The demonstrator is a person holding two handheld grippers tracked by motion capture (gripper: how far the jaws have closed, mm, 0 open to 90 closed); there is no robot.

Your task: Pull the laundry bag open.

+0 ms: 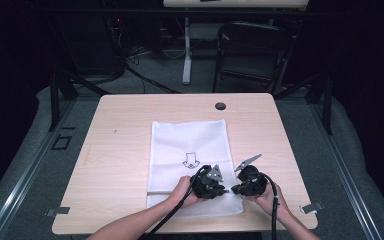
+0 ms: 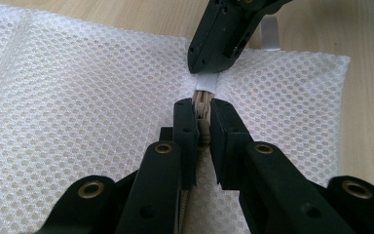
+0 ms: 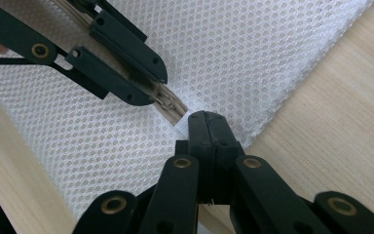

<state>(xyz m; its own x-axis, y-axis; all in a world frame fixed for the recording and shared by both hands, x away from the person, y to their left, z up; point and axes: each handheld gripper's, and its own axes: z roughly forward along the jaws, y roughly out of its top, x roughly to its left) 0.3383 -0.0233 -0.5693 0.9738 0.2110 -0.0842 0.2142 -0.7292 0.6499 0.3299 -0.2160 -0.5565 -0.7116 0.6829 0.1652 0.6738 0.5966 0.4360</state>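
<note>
The high view looks forward and down from well above the desk (image 1: pixel 130 115), while both gripper views ride close behind their own fingers, facing each other across the same patch of white mesh bag (image 2: pixel 78 97).

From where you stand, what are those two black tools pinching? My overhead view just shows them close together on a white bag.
Observer: The left gripper is clamped on what looks like a beige zipper slider.
Operator: And the other tool?
Observer: The right gripper is shut on a small white tab, just beyond the slider.
Operator: Is the bag plain cloth?
Observer: No, the bag is white honeycomb mesh.
</note>
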